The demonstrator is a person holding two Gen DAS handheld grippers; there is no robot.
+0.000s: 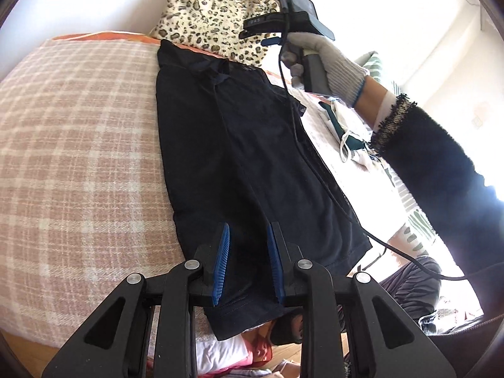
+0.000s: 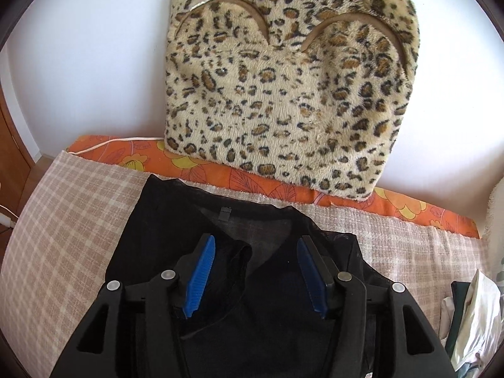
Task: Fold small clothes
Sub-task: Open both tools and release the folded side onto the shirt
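A black top lies folded into a long strip on the plaid blanket. My left gripper hovers over its near hem, open, with a gap between the blue pads and no cloth pinched. A gloved hand holds my right gripper above the garment's far end. In the right wrist view that gripper stands wide open over the neckline of the black top, with nothing held between its pads.
A leopard-print cushion leans on the white wall behind an orange flowered sheet. A pile of white and green clothes lies right of the garment. A black cable hangs across the garment's right side.
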